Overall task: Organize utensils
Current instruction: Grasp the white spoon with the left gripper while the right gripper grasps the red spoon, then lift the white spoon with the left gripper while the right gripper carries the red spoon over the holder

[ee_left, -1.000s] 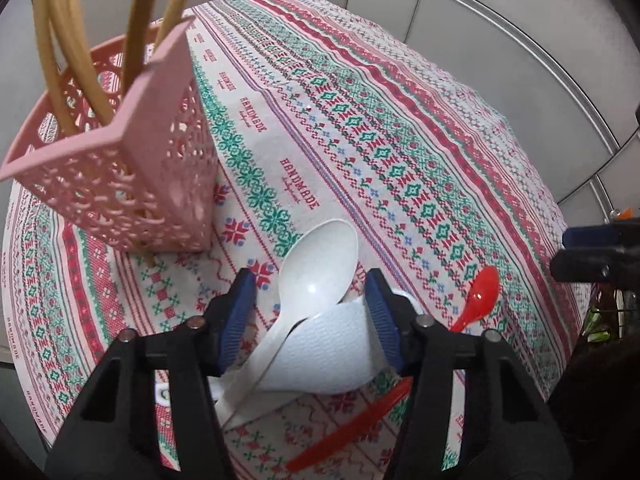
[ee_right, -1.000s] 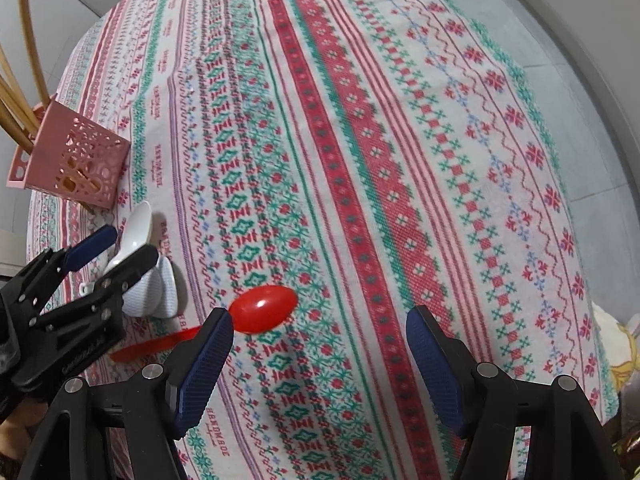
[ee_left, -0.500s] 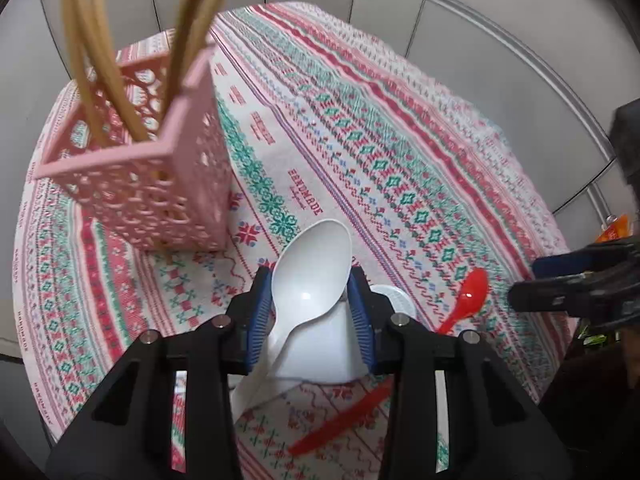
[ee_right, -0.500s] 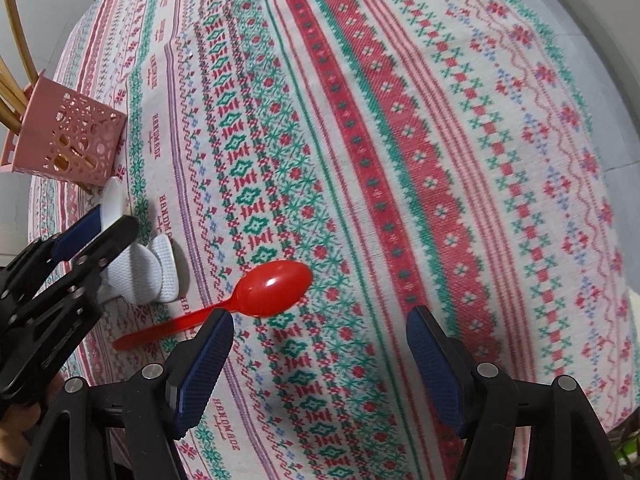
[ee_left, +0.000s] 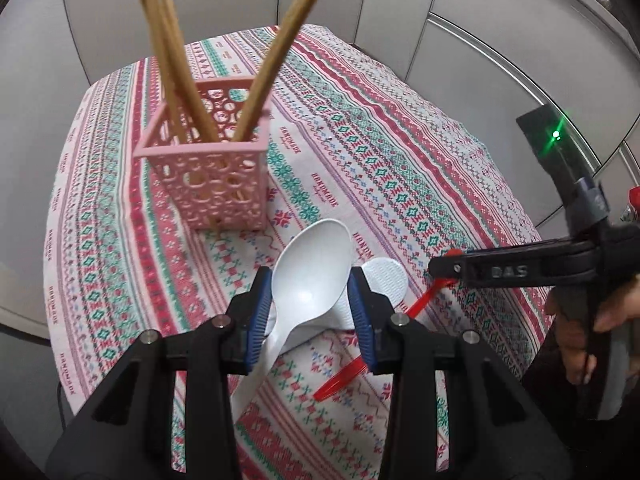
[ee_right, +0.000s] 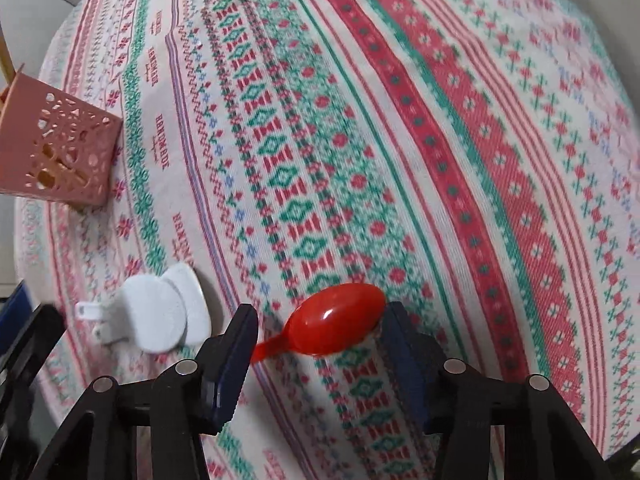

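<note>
My left gripper [ee_left: 310,304] is shut on a white plastic spoon [ee_left: 310,276] and holds it above the tablecloth, bowl forward. A pink lattice utensil holder [ee_left: 208,176] with several wooden sticks stands ahead to the left; it also shows in the right wrist view [ee_right: 52,156]. Two white spoons [ee_right: 160,312] lie on the cloth. My right gripper [ee_right: 320,330] is open, its fingers on either side of the bowl of a red plastic spoon [ee_right: 338,324] lying on the cloth. The red handle [ee_left: 344,376] shows in the left wrist view.
A round table with a red, green and white patterned tablecloth [ee_right: 400,120] fills both views. Grey wall panels [ee_left: 460,12] stand behind it. The table edge drops off at the right in the right wrist view.
My left gripper closed on the white spoon and lifted it up and back from the cloth. My right gripper moved down to the red spoon's bowl and narrowed around it.
</note>
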The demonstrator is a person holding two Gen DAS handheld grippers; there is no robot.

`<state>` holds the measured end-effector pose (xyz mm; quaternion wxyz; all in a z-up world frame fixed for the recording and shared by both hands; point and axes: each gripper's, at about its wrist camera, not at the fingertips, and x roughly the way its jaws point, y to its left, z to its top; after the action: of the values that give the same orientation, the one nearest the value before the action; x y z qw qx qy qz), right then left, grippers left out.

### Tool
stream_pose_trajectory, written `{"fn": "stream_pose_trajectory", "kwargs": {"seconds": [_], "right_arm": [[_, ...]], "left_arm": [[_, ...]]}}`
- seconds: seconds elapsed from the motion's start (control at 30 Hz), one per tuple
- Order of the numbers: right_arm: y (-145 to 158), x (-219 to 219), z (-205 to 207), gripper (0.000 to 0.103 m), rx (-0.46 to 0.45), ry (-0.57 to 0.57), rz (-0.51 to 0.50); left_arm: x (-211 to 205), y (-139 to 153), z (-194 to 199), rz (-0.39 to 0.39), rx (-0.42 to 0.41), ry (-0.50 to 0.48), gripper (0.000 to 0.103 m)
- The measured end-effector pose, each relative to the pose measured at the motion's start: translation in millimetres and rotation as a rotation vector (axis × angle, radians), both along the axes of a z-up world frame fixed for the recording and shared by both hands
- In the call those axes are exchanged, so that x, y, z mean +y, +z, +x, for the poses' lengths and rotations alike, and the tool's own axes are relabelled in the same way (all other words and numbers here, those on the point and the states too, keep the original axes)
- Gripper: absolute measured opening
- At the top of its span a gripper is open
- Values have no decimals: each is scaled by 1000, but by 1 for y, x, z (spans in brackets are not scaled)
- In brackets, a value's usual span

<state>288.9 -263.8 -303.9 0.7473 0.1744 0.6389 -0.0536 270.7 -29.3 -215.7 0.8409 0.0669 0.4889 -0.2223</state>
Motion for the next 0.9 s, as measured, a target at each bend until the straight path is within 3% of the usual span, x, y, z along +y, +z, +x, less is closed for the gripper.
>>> {"fn": "stream_pose_trajectory", "kwargs": {"seconds": [0.13,0.23,0.33,0.5,0.63,0.9], "right_arm": [[-1,18,1,44,-43,-6,-125],[-1,27,1,39,-72,-13,-165],[-1,25,2,30,-80,-40,-129],[2,6,-1,26,-89,-72,-51],[18,-1,-8,8,-136,-55,-45],[14,-18,-7,2,-133,-77,91]], "left_arm": [[10,4,-2,-16,3,18,40],[16,7,-5,-27,0,33,40],[21,8,-4,-50,4,51,40],[31,13,-3,-73,1,73,40],[34,17,-3,-87,-2,82,40],[32,18,-5,-95,0,90,40]]}}
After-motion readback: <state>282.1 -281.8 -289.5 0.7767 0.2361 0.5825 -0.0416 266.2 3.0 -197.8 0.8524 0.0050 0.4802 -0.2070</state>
